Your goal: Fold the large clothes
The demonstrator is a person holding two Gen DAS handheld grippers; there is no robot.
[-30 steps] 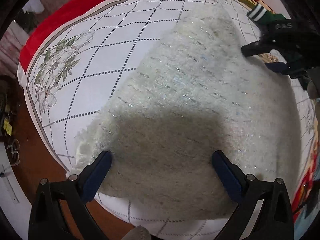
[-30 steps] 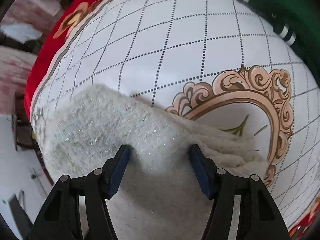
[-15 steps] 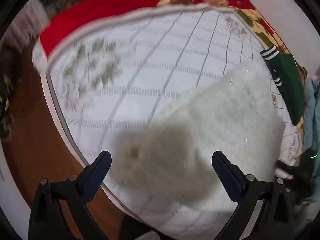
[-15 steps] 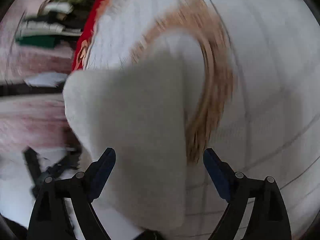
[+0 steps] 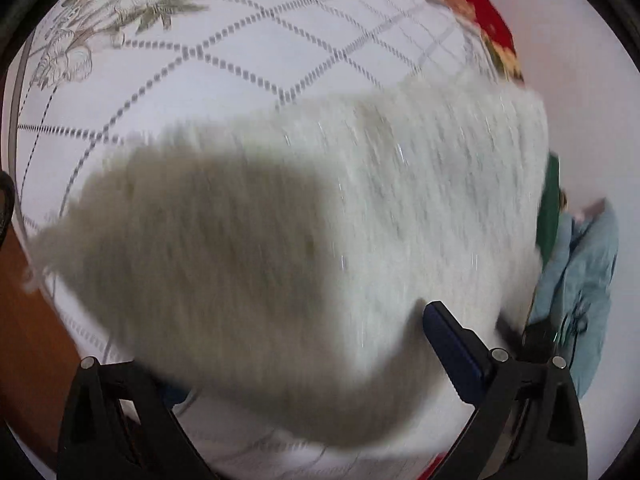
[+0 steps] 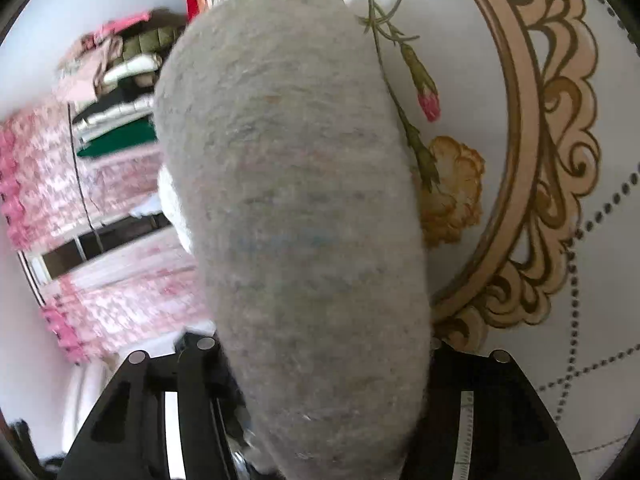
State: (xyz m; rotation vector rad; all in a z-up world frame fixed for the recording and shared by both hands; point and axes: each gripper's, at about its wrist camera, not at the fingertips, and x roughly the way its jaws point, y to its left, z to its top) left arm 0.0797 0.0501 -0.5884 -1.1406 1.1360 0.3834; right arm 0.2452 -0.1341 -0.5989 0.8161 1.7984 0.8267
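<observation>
Lifted since before: one fuzzy white garment (image 5: pixel 360 208) | right tongs (image 6: pixel 320 364) clamped on it; left tongs (image 5: pixel 304 344) spread

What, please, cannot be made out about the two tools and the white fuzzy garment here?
- Left tool, left wrist view: the blurred white fuzzy garment covers its left finger, so the grip is unclear.
- Right tool, right wrist view: the garment covers both fingertips.
- Garment's type: folded, blurred.

The left black two-finger tongs (image 5: pixel 320 344) are seen along the lower edge of the frame, spread wide, the left finger covered. The right black tongs (image 6: pixel 324 364) are set apart too, their fingertips hidden at lower centre.
</observation>
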